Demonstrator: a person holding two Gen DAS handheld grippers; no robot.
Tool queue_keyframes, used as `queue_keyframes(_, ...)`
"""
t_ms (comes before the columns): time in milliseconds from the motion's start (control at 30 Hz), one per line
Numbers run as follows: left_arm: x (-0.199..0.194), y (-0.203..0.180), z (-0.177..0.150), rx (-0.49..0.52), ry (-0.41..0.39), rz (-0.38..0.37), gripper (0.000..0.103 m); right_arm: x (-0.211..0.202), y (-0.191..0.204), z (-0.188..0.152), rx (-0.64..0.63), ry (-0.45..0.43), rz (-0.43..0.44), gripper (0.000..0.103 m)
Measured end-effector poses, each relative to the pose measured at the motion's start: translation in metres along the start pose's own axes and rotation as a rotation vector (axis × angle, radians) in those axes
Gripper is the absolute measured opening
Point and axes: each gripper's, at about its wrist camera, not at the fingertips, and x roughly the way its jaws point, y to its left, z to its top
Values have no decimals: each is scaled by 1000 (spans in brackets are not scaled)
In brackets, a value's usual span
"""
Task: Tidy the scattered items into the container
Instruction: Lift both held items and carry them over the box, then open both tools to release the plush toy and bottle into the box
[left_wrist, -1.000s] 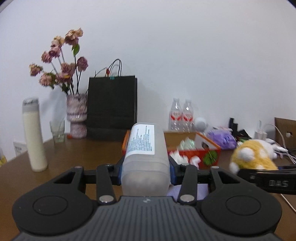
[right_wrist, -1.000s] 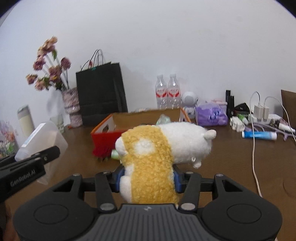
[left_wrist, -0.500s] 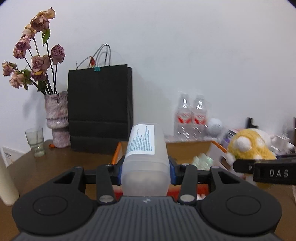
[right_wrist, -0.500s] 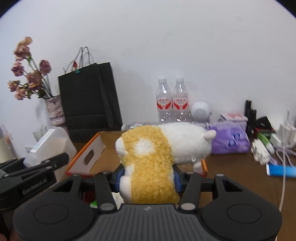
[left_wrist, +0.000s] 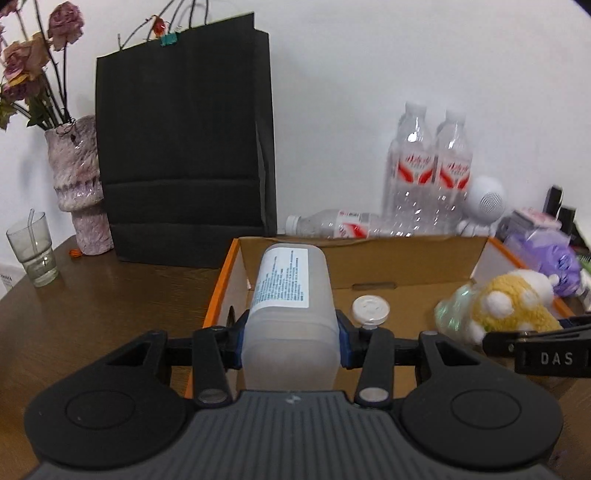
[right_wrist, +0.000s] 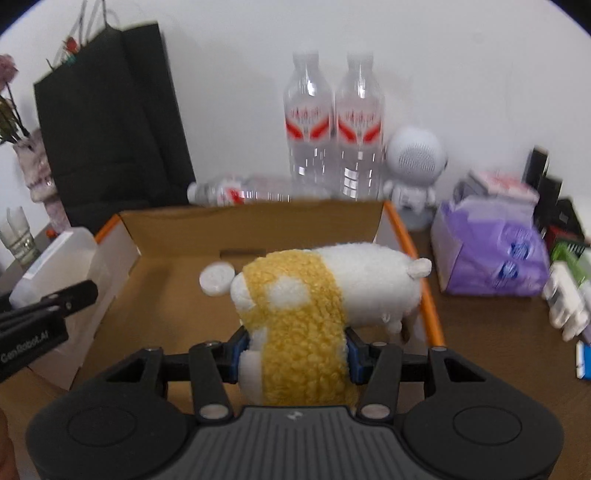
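Both loads are hanging over the orange-edged cardboard box (left_wrist: 476, 245): the left gripper (left_wrist: 290, 338) is clamping a frosted plastic jar (left_wrist: 291, 295), the right gripper (right_wrist: 293, 350) is squeezing a yellow-and-white plush toy (right_wrist: 325, 280), so each wants lowering before letting go.

I have carried both loads forward across the worktop (left_wrist: 92, 306) to the cardboard box (left_wrist: 413, 247). My left gripper (left_wrist: 290, 332) now has the translucent tub (left_wrist: 291, 295) over the box's left side, where before it was short of the near wall. My right gripper (right_wrist: 293, 350) now has the plush toy (right_wrist: 314, 295) over the box's right side, just beside the orange right edge.
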Motion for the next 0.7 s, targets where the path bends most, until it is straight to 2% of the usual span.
queue_keyframes(133,9,10,-6,8,32,-1,45,14,7,-15,34,63,-8,48)
queue_keyframes(300,18,20,-11,39,38,11,45,15,20,-34,51,79,7,48)
queue_keyframes(400,18,21,-9,38,43,-9,45,15,22,-35,76,84,14,48)
queue_keyframes(600,18,16,19,32,62,-112,45,-2,19,-7,94,26,30,48)
queue_keyframes(700,37,9,42,49,123,-157,45,-5,8,23,125,3,30,48)
